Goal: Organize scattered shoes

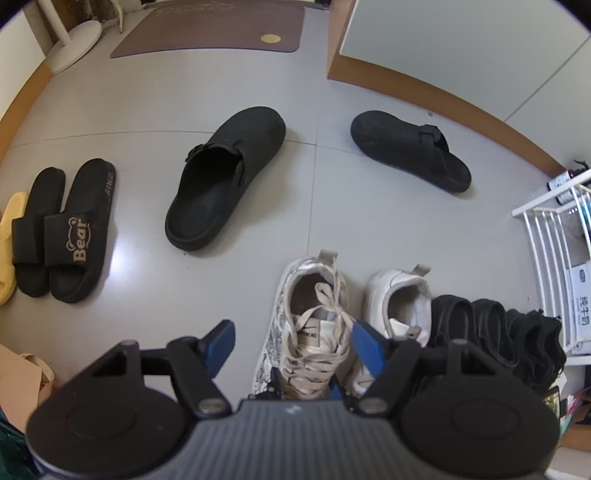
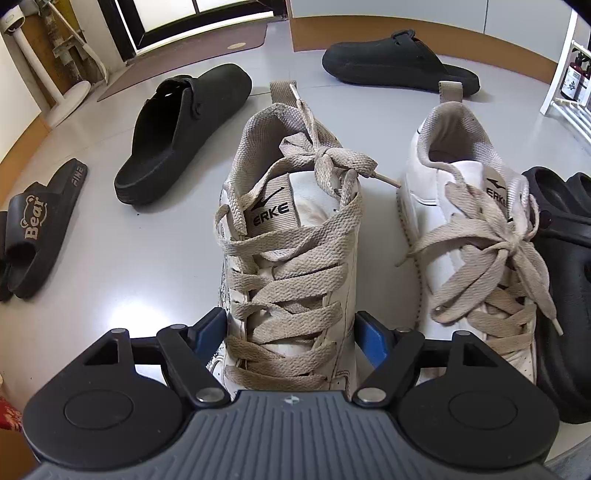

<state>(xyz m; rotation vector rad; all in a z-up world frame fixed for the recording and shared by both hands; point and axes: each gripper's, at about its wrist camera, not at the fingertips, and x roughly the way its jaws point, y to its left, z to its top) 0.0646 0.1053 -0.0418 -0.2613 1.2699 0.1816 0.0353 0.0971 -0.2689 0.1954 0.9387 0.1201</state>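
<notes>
Straddling the white lace-up sneaker point(image 2: 291, 236) on the grey floor point(image 2: 147, 258), my right gripper point(image 2: 291, 332) stands wide, unclamped; next, the scattered black clog point(image 2: 177, 133) needs pairing.

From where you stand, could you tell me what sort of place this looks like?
Most likely a home entryway. Shoes lie about a pale tiled floor: two black clogs, Bear slides and laced white ERKE sneakers. A brown doormat lies by a doorway, and a white wire rack stands at the side.
</notes>
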